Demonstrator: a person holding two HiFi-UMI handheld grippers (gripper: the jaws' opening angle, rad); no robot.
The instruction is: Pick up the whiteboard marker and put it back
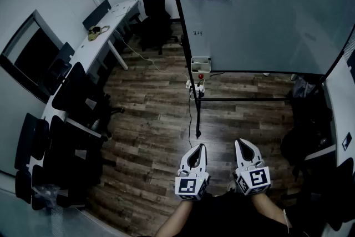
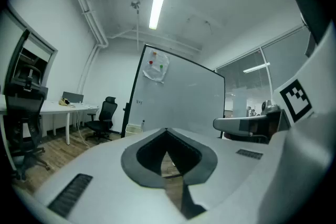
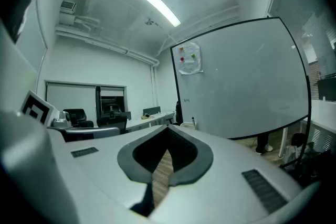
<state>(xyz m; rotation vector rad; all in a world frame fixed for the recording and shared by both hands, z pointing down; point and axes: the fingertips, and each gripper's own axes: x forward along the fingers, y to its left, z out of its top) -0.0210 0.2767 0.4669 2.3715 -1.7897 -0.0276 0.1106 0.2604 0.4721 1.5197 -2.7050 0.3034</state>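
The left hand-held gripper and the right hand-held gripper are held side by side, low before the body on the 2 forearms, both pointing forward, each with its 2 jaws closed tip to tip on nothing.

Wood floor, white desk, office chair
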